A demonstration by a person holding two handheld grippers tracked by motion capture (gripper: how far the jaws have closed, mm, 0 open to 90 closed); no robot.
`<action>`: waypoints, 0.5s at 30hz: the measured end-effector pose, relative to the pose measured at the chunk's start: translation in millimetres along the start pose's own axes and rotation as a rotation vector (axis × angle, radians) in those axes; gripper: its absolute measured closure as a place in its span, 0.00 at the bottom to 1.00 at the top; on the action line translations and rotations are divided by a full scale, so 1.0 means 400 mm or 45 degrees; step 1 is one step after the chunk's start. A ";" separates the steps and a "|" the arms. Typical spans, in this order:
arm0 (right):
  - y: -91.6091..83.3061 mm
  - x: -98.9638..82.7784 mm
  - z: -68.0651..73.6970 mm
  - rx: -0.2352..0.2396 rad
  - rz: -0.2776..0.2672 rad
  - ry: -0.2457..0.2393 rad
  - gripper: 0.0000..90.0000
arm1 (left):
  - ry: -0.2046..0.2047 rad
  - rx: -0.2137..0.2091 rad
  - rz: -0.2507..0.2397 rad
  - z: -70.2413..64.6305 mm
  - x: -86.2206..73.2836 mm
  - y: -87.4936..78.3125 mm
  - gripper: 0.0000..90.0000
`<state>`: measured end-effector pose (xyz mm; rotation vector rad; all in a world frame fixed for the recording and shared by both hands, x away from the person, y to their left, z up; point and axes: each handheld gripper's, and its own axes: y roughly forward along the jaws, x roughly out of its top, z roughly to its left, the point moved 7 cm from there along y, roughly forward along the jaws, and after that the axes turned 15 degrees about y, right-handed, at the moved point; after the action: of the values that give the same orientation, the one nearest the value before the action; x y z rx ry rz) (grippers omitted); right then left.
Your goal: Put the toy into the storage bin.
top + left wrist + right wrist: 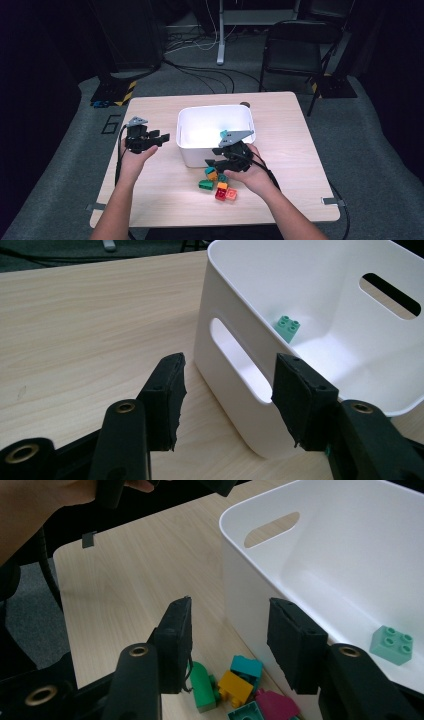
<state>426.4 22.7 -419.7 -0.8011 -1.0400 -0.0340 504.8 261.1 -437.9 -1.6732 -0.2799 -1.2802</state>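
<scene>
Your right gripper [212,163], jaws apart and empty, hangs over the bricks [218,184] beside the white bin's [190,150] near wall; your left gripper [162,137] stands open over bare table [150,200]; one mint brick [393,645] lies inside.

The bin [192,150] is plain white; the brick inside it [392,645] is pale mint green; the loose bricks [218,182] beside it are teal, yellow-orange, green, red and magenta; the table [150,180] is light wood grain; both grippers, left [159,137] and right [214,161], are black with grey plates.

My left gripper [159,137] level, jaws open and empty, left hand [131,162] beneath, my right gripper [216,161] tilted down, jaws parted, empty
</scene>
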 end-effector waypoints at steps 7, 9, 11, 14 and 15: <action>0.016 -0.037 -0.004 -0.006 0.002 0.003 0.56 | 0.000 -0.001 0.001 0.001 -0.001 -0.001 0.52; 0.023 -0.047 -0.001 -0.006 0.008 -0.004 0.56 | 0.004 -0.004 0.008 0.003 -0.003 -0.002 0.52; 0.025 -0.051 0.001 -0.003 0.011 0.000 0.56 | -0.003 -0.002 0.010 0.004 -0.004 -0.002 0.52; 0.042 -0.071 0.010 0.009 0.018 -0.018 0.56 | -0.002 -0.007 0.010 0.004 -0.004 -0.001 0.52; 0.048 -0.077 0.012 0.012 0.025 -0.026 0.56 | -0.016 -0.009 0.005 0.001 -0.003 0.000 0.52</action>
<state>413.8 29.1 -453.4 -0.8044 -1.0507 -0.0044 504.6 261.9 -439.0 -1.6873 -0.2799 -1.2691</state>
